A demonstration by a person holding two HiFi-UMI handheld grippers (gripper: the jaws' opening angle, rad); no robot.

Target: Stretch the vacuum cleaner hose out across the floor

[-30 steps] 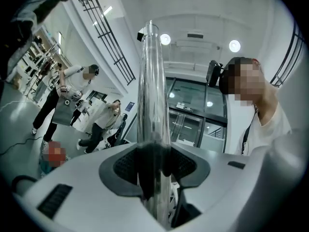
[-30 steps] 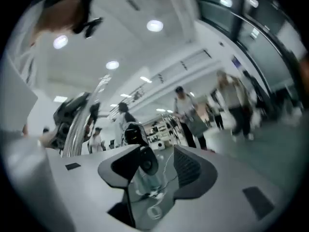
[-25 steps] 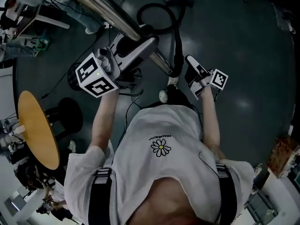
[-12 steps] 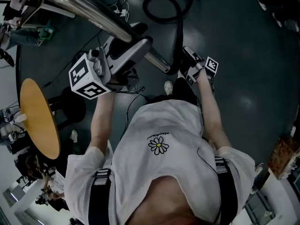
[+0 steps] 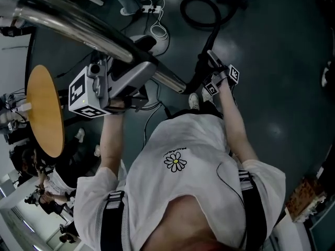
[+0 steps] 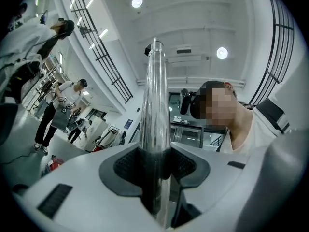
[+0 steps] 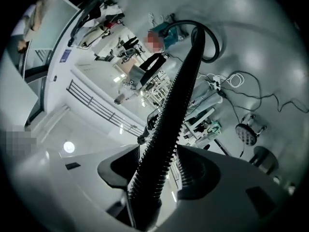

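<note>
Hose (image 7: 178, 95) runs straight away from right tongs (image 7: 155, 166) gripping it; left tongs (image 6: 154, 164) grip metal wand (image 6: 155, 105).

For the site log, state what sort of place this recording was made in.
Most likely a big indoor lab or workshop hall: a railed upper gallery, benches crowded with equipment, and a power strip with loose cables on the dark floor.
</note>
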